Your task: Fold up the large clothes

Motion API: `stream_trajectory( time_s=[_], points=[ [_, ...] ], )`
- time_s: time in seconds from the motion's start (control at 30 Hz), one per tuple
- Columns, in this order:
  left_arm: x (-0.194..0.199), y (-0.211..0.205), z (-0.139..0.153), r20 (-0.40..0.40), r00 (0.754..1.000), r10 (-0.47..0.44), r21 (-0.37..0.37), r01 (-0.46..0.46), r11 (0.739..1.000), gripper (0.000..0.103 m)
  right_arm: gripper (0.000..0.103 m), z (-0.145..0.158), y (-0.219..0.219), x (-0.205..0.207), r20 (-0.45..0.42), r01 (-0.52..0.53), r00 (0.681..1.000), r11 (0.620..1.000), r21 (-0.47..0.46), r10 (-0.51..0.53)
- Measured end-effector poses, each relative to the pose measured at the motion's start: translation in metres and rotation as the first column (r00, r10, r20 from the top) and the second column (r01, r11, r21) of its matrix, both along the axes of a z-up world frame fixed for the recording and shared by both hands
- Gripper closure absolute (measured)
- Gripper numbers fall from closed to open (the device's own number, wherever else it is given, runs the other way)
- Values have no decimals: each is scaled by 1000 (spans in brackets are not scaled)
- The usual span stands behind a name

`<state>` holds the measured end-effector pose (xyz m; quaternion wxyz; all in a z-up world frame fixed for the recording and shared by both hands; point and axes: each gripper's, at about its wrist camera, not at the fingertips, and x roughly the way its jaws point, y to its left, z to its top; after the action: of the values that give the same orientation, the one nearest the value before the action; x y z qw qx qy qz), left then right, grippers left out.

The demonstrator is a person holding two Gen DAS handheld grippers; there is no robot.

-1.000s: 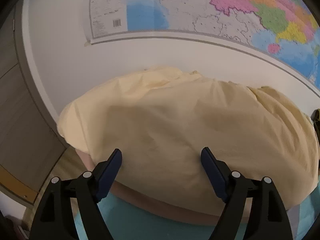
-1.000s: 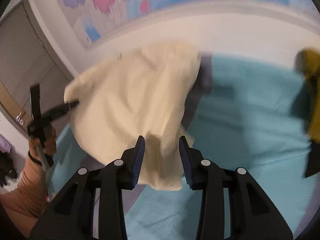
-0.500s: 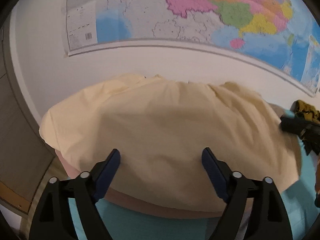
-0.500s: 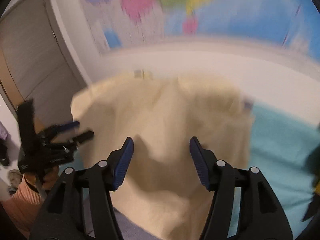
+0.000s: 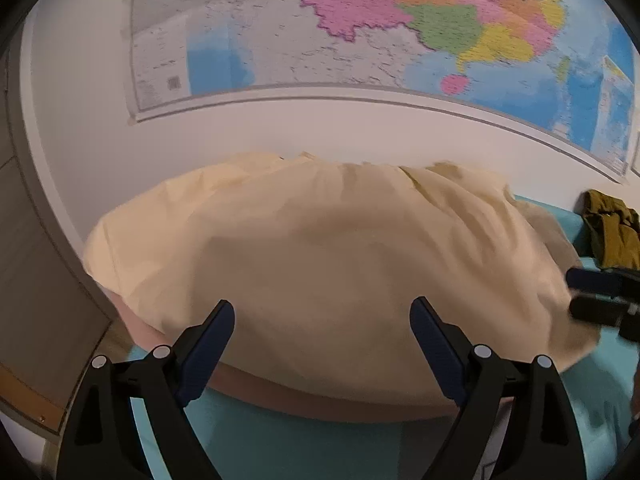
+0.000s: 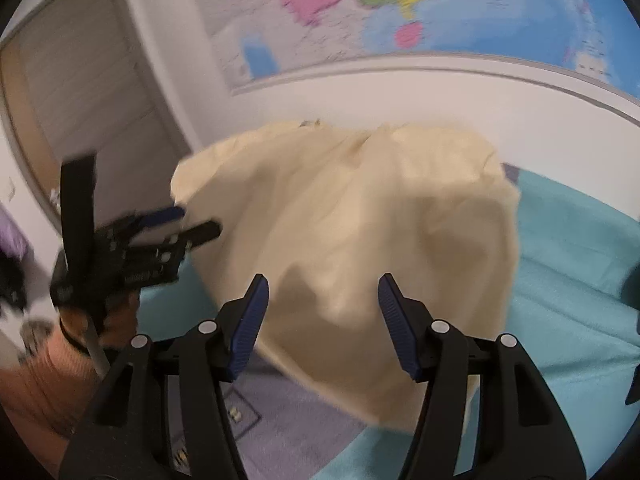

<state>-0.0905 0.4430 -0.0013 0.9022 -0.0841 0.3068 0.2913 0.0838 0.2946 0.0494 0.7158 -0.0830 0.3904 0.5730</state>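
A large pale yellow garment (image 5: 320, 264) lies spread in a mound on the teal bed cover (image 5: 304, 444), its far edge against the white wall. It also shows in the right wrist view (image 6: 360, 232). My left gripper (image 5: 322, 322) is open and empty just in front of its near edge. My right gripper (image 6: 320, 300) is open and empty over the garment's near right part. The right gripper shows at the garment's right edge in the left wrist view (image 5: 596, 294). The left gripper shows at its left edge in the right wrist view (image 6: 188, 222).
An olive-yellow garment (image 5: 612, 232) lies at the far right by the wall. A coloured map (image 5: 360, 32) hangs above the bed. A grey-purple cloth (image 6: 288, 416) lies under the yellow garment. A door (image 6: 80, 112) stands at the left.
My right gripper has opened and let go of the yellow garment, which has dropped flat over the bed. My left gripper stayed open and tilted up a little.
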Motion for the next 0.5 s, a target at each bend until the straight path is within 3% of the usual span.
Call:
stream_trajectory(
  time_s=[0.1,0.23,0.33,0.4,0.5],
  points=[
    [4,-2,-10,-26,1000,11,9,-11,1000,17,44,-18,7,-8,35,-14,999,998,-59,16],
    [4,-6,-7,-24,999,21,10,-21,1000,17,43,-22,7,-6,17,4,1000,999,-48,-3],
    [2,-8,-4,-20,999,35,-8,-35,999,17,37,-18,2,-9,16,6,1000,1000,-29,-5],
    [0,-14,-2,-15,999,34,-12,-34,999,17,25,-14,-5,-10,10,1,1000,1000,-9,-1],
    [-3,-24,2,-5,1000,21,-24,-21,999,13,23,-12,-11,-17,22,-4,1000,1000,-6,5]
  ],
)
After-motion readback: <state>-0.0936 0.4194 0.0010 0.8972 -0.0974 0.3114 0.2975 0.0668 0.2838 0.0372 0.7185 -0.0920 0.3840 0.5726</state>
